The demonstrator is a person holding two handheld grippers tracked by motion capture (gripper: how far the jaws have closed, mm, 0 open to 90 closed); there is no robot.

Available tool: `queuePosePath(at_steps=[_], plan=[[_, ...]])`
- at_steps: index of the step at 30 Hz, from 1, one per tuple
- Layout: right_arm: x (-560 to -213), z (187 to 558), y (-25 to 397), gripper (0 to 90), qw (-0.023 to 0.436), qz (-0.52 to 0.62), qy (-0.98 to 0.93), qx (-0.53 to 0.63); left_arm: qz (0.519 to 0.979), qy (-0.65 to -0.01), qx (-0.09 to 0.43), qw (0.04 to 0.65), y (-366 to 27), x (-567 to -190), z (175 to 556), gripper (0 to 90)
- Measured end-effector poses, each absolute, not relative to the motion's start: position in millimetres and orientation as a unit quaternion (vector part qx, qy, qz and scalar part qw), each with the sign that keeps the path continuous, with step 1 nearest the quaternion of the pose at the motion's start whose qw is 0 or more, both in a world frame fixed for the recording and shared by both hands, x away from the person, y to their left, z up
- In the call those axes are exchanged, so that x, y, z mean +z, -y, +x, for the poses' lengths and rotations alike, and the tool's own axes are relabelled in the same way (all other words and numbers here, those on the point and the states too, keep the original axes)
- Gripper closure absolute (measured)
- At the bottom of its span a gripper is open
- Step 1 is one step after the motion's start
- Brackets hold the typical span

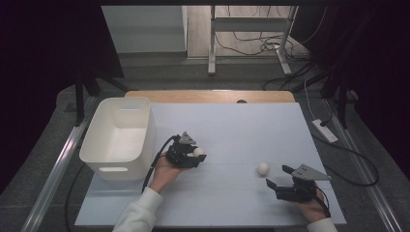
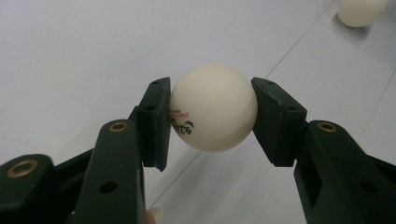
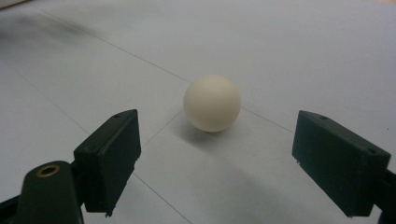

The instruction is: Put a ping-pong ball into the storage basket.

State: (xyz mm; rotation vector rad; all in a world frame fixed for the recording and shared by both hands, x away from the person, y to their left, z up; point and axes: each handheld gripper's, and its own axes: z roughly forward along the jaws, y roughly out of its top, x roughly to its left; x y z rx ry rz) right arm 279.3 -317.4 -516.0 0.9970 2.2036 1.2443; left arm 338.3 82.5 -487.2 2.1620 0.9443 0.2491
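My left gripper (image 1: 197, 154) (image 2: 211, 122) is shut on a white ping-pong ball (image 2: 213, 108) (image 1: 198, 152) with dark print, near the table's middle. A second white ball (image 1: 263, 168) (image 3: 212, 103) (image 2: 360, 11) lies on the white table surface to the right. My right gripper (image 1: 277, 177) (image 3: 231, 161) stands open just short of that ball, its jaws spread wide to either side and nothing between them.
A white plastic bin (image 1: 119, 137) stands at the table's left side, just left of my left hand. The white table sheet (image 1: 241, 130) reaches back to a wooden edge (image 1: 212, 95). Cables and a power strip (image 1: 325, 130) lie on the floor at right.
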Motion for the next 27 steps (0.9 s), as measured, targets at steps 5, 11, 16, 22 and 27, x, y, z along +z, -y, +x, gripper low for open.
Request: queuePosePath(at_steps=[5, 11, 16, 22, 27], plan=[[-516, 279, 317, 15.7, 0.211, 0.358, -0.791, 0.449, 0.839, -0.369, 0.102, 0.388, -86, -482, 335, 51.0], [-516, 279, 316, 15.7, 0.211, 0.357, -0.791, 0.449, 0.832, -0.367, 0.108, 0.402, -90, -475, 329, 50.9], [-515, 279, 316, 15.7, 0.206, 0.36, -0.788, 0.455, 0.825, -0.368, 0.114, 0.414, -96, -468, 325, 51.0], [-514, 278, 315, 15.7, 0.211, 0.361, -0.787, 0.455, 0.819, -0.36, 0.121, 0.43, -101, -459, 317, 50.9], [-514, 278, 315, 15.7, 0.211, 0.36, -0.787, 0.454, 0.815, -0.357, 0.126, 0.439, -104, -453, 312, 50.9]])
